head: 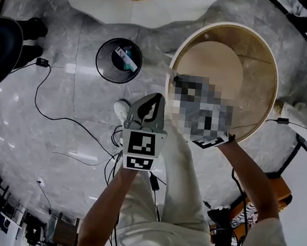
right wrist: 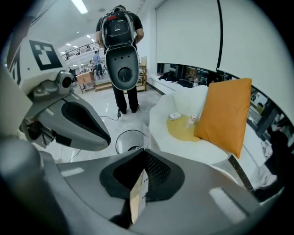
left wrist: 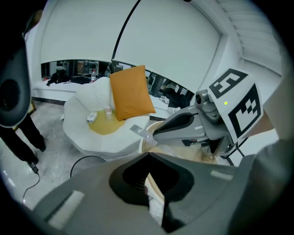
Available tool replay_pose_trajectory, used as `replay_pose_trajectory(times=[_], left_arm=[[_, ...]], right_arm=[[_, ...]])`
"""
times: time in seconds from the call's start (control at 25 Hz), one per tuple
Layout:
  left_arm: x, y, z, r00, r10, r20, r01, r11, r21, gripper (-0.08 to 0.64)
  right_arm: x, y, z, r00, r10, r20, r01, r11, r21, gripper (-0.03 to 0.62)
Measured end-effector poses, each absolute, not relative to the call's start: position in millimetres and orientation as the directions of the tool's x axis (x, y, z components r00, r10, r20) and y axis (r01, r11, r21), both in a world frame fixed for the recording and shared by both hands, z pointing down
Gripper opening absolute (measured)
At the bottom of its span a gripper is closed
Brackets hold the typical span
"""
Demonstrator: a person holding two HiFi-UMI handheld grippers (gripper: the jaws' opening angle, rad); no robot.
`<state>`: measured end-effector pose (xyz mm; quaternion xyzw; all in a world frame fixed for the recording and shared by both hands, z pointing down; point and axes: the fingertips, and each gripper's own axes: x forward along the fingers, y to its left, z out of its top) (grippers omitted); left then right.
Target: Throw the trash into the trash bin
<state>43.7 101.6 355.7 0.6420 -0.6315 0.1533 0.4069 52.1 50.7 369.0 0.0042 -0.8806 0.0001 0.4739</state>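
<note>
Trash, a thin flat packet [right wrist: 137, 197], stands on edge between the right tongs [right wrist: 145, 153], which are clamped on it so that its upper end pokes out past their tips. From the left gripper view the same packet shows as a pale, partly clear strip jutting from those tips. The left tongs [left wrist: 148, 155] are closed together, and nothing can be seen held between them. In the head view the left tongs hang over the grey marble floor [head: 63, 99], between the trash bin [head: 102, 68] and the round tabletop [head: 255, 87]. The right tongs, partly under a mosaic patch, are over the tabletop's near edge. The bin is a black round one standing on the floor, apart from both tongs, with a few pieces of rubbish [head: 126, 57] lying inside. A black cable [head: 50, 115] trails across the floor. Beyond the bin is a white seat [right wrist: 183, 151] with an orange cushion [right wrist: 225, 114] propped on it.
</note>
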Motion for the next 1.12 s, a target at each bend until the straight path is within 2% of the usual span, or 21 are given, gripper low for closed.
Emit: replay_pose_trajectory(times=[0.48, 1.12], left_arm=[[-15, 146, 364, 0.09, -0.693, 0.716, -0.917, 0.223, 0.332, 0.001], [-67, 185, 404, 0.029, -0.661, 0.75, -0.882, 0.337, 0.331, 0.002]], right_arm=[[-16, 89, 378, -0.606, 0.095, 0.79, -0.174, 0.953, -0.248, 0.034], [-96, 108, 444, -0.694, 0.105, 0.713, -0.395, 0.773, -0.498, 0.033]])
